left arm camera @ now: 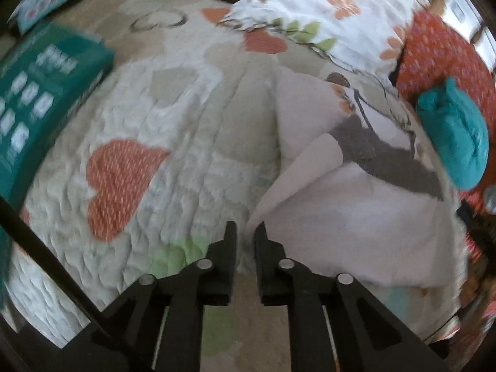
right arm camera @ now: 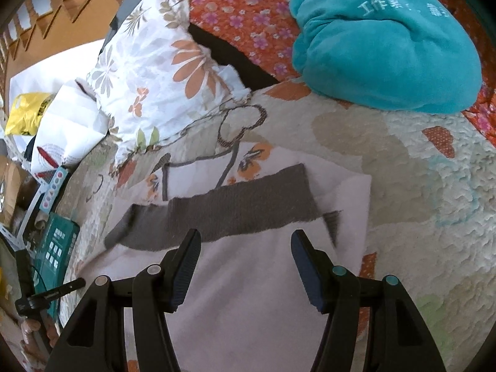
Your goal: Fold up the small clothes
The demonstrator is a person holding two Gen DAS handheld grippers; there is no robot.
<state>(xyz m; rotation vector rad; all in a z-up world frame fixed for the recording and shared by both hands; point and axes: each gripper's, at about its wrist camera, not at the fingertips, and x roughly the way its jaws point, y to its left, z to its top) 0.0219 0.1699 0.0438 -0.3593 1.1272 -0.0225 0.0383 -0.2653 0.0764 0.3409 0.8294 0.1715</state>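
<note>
- Left claw (left arm camera: 246, 228): jaws drawn almost together, only a slit left; near corner of the garment (left arm camera: 356, 210) running into that slit, seemingly nipped there, though blur leaves the pinch itself unsure.
- Right claw (right arm camera: 246, 232): jaws wide apart, nothing between them, hanging over the plain white part of the garment, just short of the grey band (right arm camera: 232, 214).
- Garment spread flat on the quilt (left arm camera: 186, 170), mid-bed, well short of the pillow (right arm camera: 161, 62) at the head end and clear of the bundle (right arm camera: 387, 46) near the far side edge.
- Key relation: from the left claw, the cloth fans out ahead and to the right; from the right claw, straight below and ahead.
- Long axis judged along the grey band, lying crosswise to the line the right claw points along; one sleeve (left arm camera: 310, 161) already turned in over the body.
- Left claw at the corner, right claw over the middle: left better placed to lift and carry the edge across, right free to pin or take the opposite side.
- Likely next need: corner brought over toward the far edge of the cloth, parallel to the band, without dragging the lower layer.
- Counts: one garment, one grey band, one pillow, one teal bundle, one green box (left arm camera: 46, 108) by the bed's left edge, two claws.
</note>
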